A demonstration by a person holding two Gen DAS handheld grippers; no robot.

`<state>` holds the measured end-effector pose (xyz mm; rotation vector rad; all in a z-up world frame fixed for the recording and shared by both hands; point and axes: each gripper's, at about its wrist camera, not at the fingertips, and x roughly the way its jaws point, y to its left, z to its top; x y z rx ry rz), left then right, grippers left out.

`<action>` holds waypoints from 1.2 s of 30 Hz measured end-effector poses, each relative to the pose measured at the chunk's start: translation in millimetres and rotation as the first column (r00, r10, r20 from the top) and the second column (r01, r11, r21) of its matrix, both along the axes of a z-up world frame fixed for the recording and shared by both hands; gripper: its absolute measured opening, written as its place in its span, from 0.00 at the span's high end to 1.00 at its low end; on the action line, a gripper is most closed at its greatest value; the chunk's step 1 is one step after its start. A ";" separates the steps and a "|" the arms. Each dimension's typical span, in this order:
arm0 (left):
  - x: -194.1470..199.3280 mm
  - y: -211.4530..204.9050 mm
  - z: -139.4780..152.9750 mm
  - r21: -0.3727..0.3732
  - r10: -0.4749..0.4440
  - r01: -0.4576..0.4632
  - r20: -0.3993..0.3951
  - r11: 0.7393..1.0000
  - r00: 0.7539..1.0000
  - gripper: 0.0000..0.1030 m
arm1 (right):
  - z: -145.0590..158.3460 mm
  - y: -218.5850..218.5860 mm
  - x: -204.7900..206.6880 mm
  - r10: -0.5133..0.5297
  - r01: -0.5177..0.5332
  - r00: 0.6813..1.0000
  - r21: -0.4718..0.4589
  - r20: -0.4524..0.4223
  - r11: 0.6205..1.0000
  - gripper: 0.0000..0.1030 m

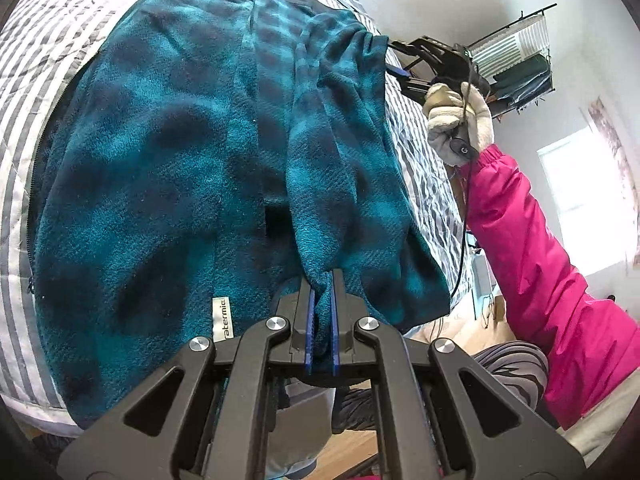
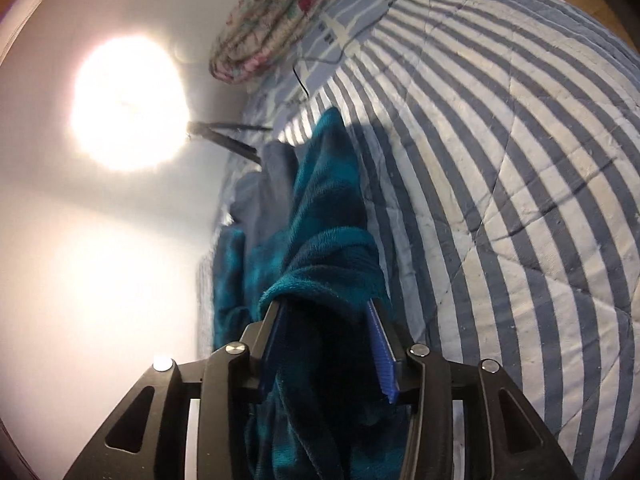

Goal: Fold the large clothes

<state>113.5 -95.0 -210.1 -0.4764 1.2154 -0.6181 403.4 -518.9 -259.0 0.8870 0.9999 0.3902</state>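
Note:
A teal and dark plaid fleece jacket [image 1: 160, 168] lies spread on the striped bed quilt [image 1: 36, 60]. My left gripper [image 1: 322, 280] is shut on a fold of the fleece near its hem and holds it off the bed edge. My right gripper [image 1: 394, 62] shows in the left wrist view at the far end of the lifted sleeve, held by a gloved hand [image 1: 458, 120]. In the right wrist view the right gripper [image 2: 326, 308] has the fleece [image 2: 320, 216] bunched between its blue pads [image 2: 382, 344], and the cloth drapes over both jaws.
The striped quilt [image 2: 500, 160] covers the bed. A folded floral blanket [image 2: 276, 20] lies at the head of the bed by a black cable [image 2: 304, 80]. A bright lamp [image 2: 128, 104] glares at left. A pink-sleeved arm [image 1: 540, 260] and a rack with clothes [image 1: 516, 64] are right.

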 end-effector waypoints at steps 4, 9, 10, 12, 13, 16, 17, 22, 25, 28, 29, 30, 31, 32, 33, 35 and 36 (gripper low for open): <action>0.2 -0.1 1.0 -0.017 -0.012 0.012 -0.004 1.000 1.000 0.97 | 5.3 20.5 13.3 0.033 -0.035 0.999 -0.247 -0.013 0.968 0.97; 3.5 1.2 4.8 -0.126 -0.011 0.008 -0.021 0.992 1.000 0.97 | 29.2 4.4 23.1 0.014 0.008 0.998 -0.394 0.055 0.919 0.98; 4.1 -0.7 3.6 -0.094 -0.014 0.013 -0.007 0.995 1.000 0.97 | 26.1 -6.0 24.9 -0.011 0.028 0.999 -0.391 0.043 0.920 0.98; 5.3 -2.3 -2.5 -0.039 -0.018 0.018 0.005 0.999 1.000 0.97 | 13.9 -15.7 27.4 -0.030 0.025 1.000 -0.429 -0.005 0.903 0.96; 4.9 -1.6 -4.3 -0.029 -0.020 0.020 -0.003 0.999 1.000 0.97 | 10.0 -15.2 26.5 -0.016 0.008 1.000 -0.450 -0.014 0.893 0.88; 1.9 4.6 -0.8 -0.001 -0.015 0.015 -0.007 1.000 1.000 0.89 | 13.2 -14.8 13.2 -0.033 0.022 0.999 -0.511 -0.013 0.859 0.64; -0.5 7.4 4.2 0.005 -0.012 0.012 0.007 1.000 1.000 0.86 | 19.0 -17.3 4.7 -0.051 0.044 0.999 -0.516 -0.001 0.856 0.64; 0.4 14.1 19.1 0.001 0.012 -0.012 0.042 1.000 0.999 0.72 | 43.3 -18.2 -34.3 0.000 0.020 0.998 -0.325 0.062 0.946 0.64; 1.9 12.6 17.2 0.001 0.015 -0.015 0.040 1.000 0.999 0.72 | 33.7 2.0 -32.8 0.076 -0.072 0.997 -0.321 0.001 0.944 0.51; 3.2 8.0 17.8 0.017 0.008 -0.009 0.051 1.000 0.999 0.72 | 17.2 16.5 -23.6 0.085 -0.101 0.995 -0.404 -0.057 0.909 0.90; 4.0 7.4 18.2 0.018 0.007 -0.008 0.052 1.000 0.999 0.72 | 13.7 19.8 -24.0 0.091 -0.111 0.994 -0.403 -0.068 0.908 0.99; 4.6 7.1 18.6 0.018 0.006 -0.007 0.052 1.000 0.999 0.72 | 12.3 19.7 -20.8 0.092 -0.115 0.993 -0.402 -0.076 0.908 0.99; 5.1 7.5 18.1 0.019 0.006 -0.007 0.052 1.000 0.999 0.72 | 19.2 18.8 -17.2 0.096 -0.111 0.994 -0.428 -0.055 0.897 1.00; 5.9 7.6 18.3 0.019 0.006 -0.007 0.052 1.000 0.999 0.72 | 27.7 18.0 -13.9 0.107 -0.108 0.994 -0.469 -0.028 0.877 1.00; 6.8 7.2 18.0 0.021 0.004 -0.005 0.054 1.000 0.999 0.72 | 34.3 14.2 -10.1 0.107 -0.096 0.994 -0.508 -0.007 0.856 1.00; 8.9 6.2 18.2 0.023 0.001 -0.002 0.059 1.000 0.998 0.72 | 42.9 1.6 -0.1 0.060 -0.046 0.998 -0.553 0.007 0.832 1.00; 10.9 4.7 18.2 0.023 0.001 -0.003 0.062 1.000 0.998 0.72 | 42.7 -3.8 4.8 0.035 -0.022 0.999 -0.571 0.012 0.821 1.00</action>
